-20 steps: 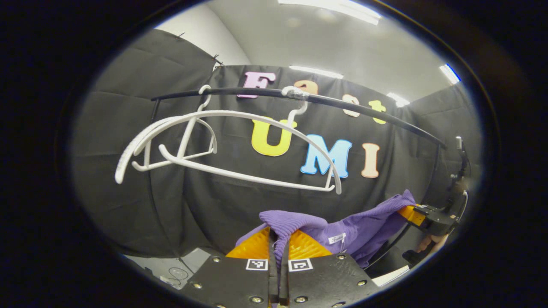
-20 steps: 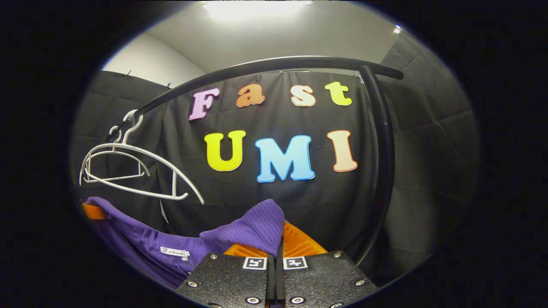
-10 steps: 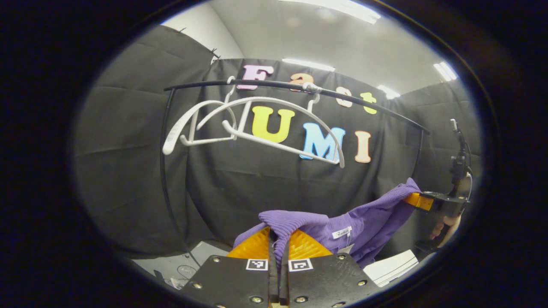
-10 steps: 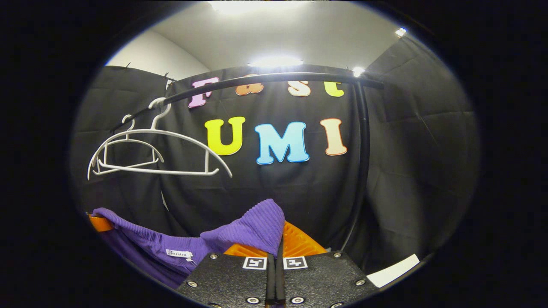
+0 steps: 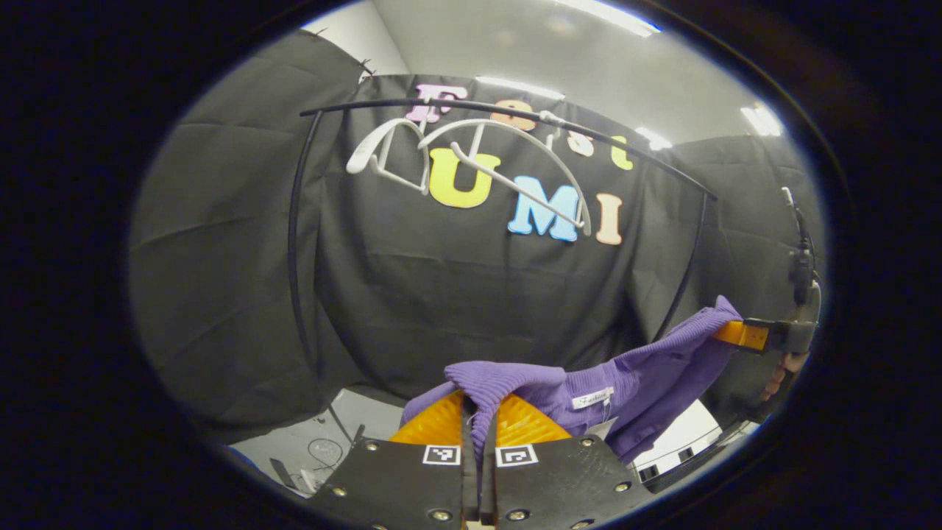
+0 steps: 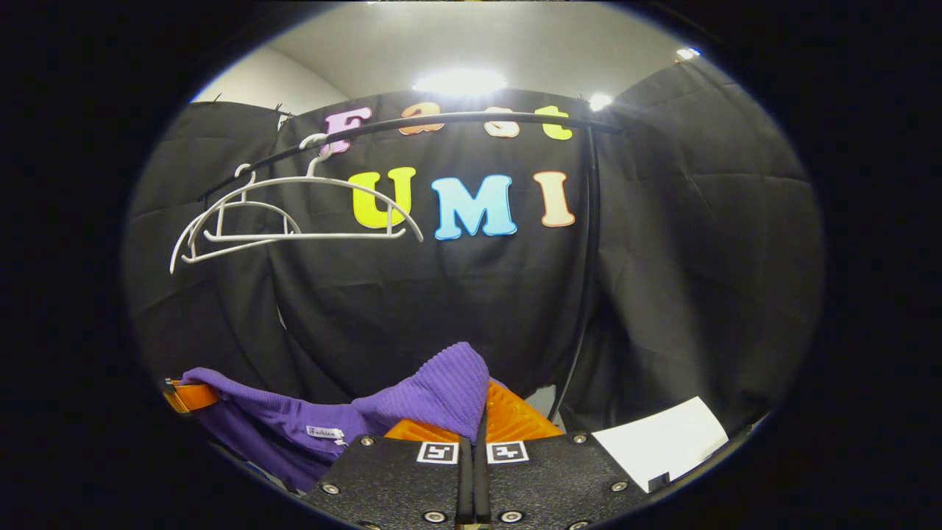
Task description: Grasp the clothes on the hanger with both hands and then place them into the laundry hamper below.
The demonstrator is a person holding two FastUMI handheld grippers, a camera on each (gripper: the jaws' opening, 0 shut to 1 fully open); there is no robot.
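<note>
Garment: a purple ribbed top (image 5: 633, 383) is held in the air between the two grippers, clear of the hangers, sagging in the middle; a small white label is seen at its neck.
Left gripper (image 5: 478, 412): clenched on one bunched edge of the top.
Right gripper (image 6: 475, 412): clenched on the other edge; it is also seen far right in the left gripper view, with a hand (image 5: 776, 379) behind it.
Hangers (image 6: 294, 221): two white ones are hung bare on the rail (image 6: 441, 121), well above the top.
Rail: black, curved, carried on thin black posts.
Room: black cloth walls, white ceiling with lit strip lights.
Floor (image 5: 309, 449): pale grey, glimpsed below the cloth.
White sheet (image 6: 662, 442): seen low on the right.
</note>
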